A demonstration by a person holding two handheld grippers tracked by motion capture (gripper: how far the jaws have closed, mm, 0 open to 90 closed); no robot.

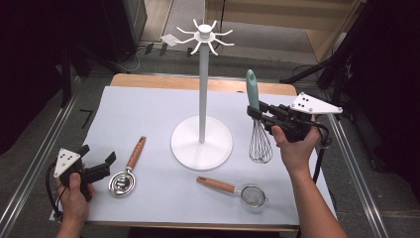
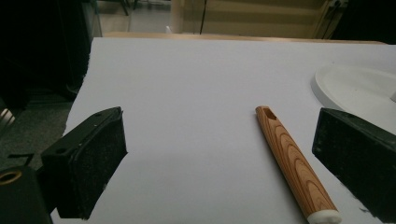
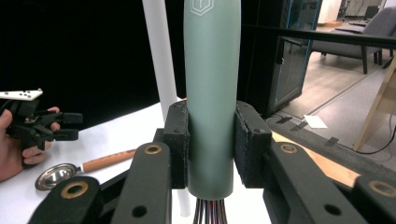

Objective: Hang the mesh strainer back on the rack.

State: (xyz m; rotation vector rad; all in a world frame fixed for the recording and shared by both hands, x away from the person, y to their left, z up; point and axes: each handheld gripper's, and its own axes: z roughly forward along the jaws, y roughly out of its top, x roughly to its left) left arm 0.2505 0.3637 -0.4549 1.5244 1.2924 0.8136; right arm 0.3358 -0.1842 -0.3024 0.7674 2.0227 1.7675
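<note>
A whisk with a pale green handle (image 1: 253,89) and wire loops (image 1: 260,144) hangs upright off the table, right of the white stand. My right gripper (image 1: 256,111) is shut on that handle (image 3: 211,93), just above the wires. The white hook stand (image 1: 202,74) rises from its round base (image 1: 202,144) mid-table, with hooks (image 1: 204,35) on top. My left gripper (image 1: 98,157) stands open at the front left, beside a wooden-handled steel spoon (image 1: 124,179). Its wooden handle (image 2: 292,161) lies between the open jaws. The left gripper (image 3: 63,125) is open in the right gripper view too.
A small mesh strainer with a wooden handle (image 1: 237,190) lies at the front, right of centre. A white sheet (image 1: 148,109) covers the wooden table. Metal rails run along both sides on the floor, and dark equipment stands at the back left.
</note>
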